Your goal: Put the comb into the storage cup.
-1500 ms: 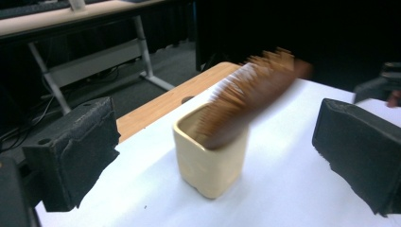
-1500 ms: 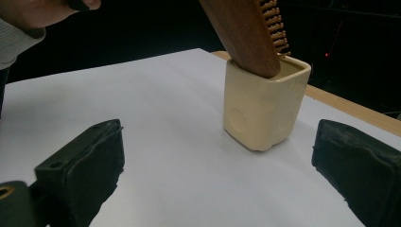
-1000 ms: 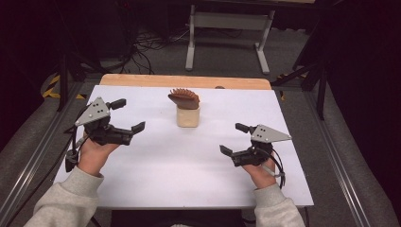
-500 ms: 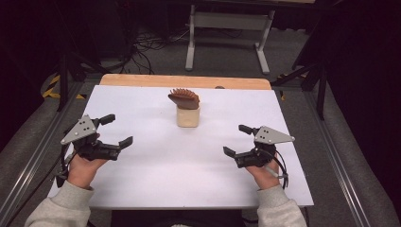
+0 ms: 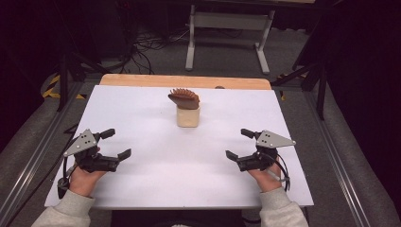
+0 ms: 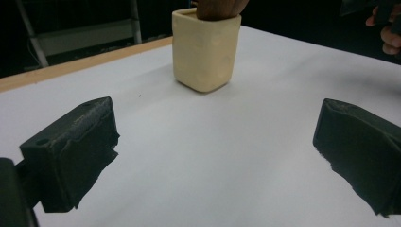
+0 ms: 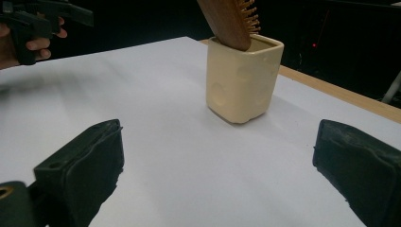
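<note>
White table (image 5: pixel 142 109), wooden strip along its far edge. Beyond it: grey floor, tangled black cables (image 5: pixel 156 42), pale metal stand (image 5: pixel 227 28). Surroundings dark.

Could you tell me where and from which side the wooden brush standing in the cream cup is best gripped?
Grip the wooden brush by its head, which leans out above the cream cup; the handle is sunk inside. Come from above, probably closing on the head's two smooth edges rather than the bristles. Both grippers are open and apart from it.

The counter (image 5: pixel 156 189) has a flat white top with a strip of light wood along its far edge. One small cream cup (image 5: pixel 187 116) stands on the white part, near the far middle.
</note>
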A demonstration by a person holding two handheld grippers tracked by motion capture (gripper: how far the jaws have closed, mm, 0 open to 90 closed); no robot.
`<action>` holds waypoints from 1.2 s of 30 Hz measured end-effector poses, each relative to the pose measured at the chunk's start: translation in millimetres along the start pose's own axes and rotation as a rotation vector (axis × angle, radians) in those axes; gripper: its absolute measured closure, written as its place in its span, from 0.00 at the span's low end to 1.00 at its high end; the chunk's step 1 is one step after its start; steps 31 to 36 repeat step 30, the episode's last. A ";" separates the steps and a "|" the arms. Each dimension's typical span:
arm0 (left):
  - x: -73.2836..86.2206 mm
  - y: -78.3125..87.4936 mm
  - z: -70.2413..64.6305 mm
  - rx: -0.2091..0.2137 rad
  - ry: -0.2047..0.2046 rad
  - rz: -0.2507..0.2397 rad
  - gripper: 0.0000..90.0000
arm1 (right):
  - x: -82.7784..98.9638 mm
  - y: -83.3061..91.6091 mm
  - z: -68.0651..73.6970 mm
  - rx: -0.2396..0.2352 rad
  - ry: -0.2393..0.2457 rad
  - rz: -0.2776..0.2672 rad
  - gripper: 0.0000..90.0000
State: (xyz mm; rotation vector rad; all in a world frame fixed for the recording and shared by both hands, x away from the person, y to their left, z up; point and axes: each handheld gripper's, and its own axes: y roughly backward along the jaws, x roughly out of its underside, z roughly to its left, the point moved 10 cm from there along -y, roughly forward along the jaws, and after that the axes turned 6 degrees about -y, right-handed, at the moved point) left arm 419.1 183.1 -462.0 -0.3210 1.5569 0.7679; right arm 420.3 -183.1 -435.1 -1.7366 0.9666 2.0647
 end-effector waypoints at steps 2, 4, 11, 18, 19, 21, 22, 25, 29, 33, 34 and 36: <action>4.1 -0.7 -0.2 0.007 0.012 -0.005 0.02 | 3.9 1.1 -0.8 0.001 0.000 0.005 0.04; 9.4 -2.5 -1.0 0.011 0.020 -0.005 0.02 | 7.4 2.0 -1.9 0.001 -0.003 0.009 0.04; 30.4 -6.4 -3.5 0.008 0.023 0.018 0.00 | 20.5 4.8 -2.3 0.001 -0.008 0.012 0.04; 28.6 -1.4 2.2 -0.046 0.029 0.002 0.00 | 38.5 -0.2 -3.5 0.010 -0.014 0.051 0.04; 30.2 -1.7 3.9 -0.058 0.034 0.014 0.00 | 39.9 -1.2 -3.3 0.007 -0.016 0.053 0.04; 30.8 -2.2 4.8 -0.068 0.028 0.019 0.00 | 43.3 -3.4 -2.7 0.007 -0.017 0.067 0.04; 30.8 -2.2 4.9 -0.072 0.023 0.020 0.00 | 44.3 -4.0 -2.3 0.006 -0.018 0.071 0.04; 30.4 -3.3 5.1 -0.083 -0.006 0.023 0.01 | 46.0 -4.7 -2.2 0.004 -0.014 0.065 0.04; 29.7 -3.1 5.2 -0.087 -0.012 0.028 0.01 | 51.7 -5.8 -7.5 0.012 -0.032 0.075 0.04; 29.5 -2.4 6.3 -0.086 -0.002 0.028 0.01 | 51.5 -5.6 -7.8 0.008 -0.037 0.070 0.04; 29.5 -2.4 6.3 -0.086 -0.002 0.028 0.01 | 51.5 -5.6 -7.8 0.008 -0.037 0.070 0.04; 29.5 -2.4 6.3 -0.086 -0.002 0.028 0.01 | 51.5 -5.6 -7.8 0.008 -0.037 0.070 0.04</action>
